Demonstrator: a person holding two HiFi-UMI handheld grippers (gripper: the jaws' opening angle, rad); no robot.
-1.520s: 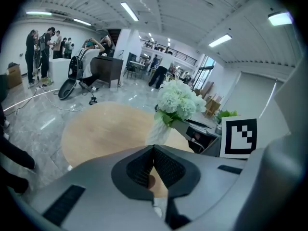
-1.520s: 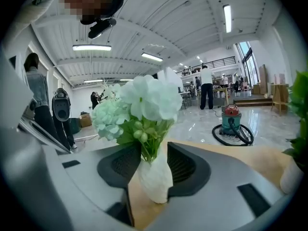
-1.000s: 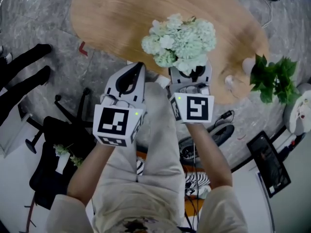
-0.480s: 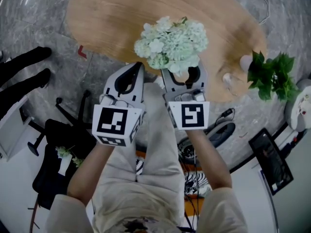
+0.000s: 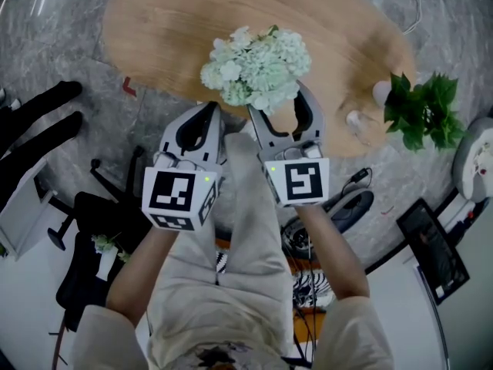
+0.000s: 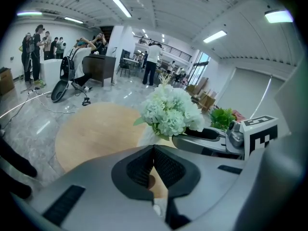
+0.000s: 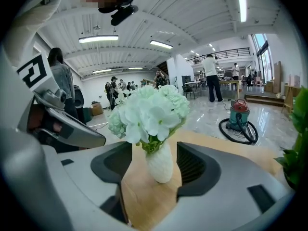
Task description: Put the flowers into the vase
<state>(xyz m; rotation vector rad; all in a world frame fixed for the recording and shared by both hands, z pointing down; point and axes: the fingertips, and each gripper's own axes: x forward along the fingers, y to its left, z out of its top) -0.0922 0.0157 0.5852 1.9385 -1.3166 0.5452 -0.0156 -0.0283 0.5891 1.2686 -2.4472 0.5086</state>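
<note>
A: Pos. check, near first. L gripper (image 6: 154, 148)?

B: Jaws pressed together, nothing btwn them. Held low on the near side of the table (image 5: 169, 37), to the left of the R one. Not in play.

A: R gripper (image 5: 279, 108)?

B: Jaws wide and opening. The vase (image 7: 160, 163) stands in the gap, but neither jaw touches it; bare wood shows on both sides. So it is let go, not gripped.

A: Vase attitude?

B: Upright on the table near the front edge, long axis vertical, dead ahead along the R jaws. Flowers (image 7: 149, 112) sit in its neck, heads spreading above and over the jaw tips.

A: Nearer hand?

B: R, clearly. Judgement: flowers are in. A retreat should go straight back along the jaw line, since any sideways drift risks clipping the vase.
</note>
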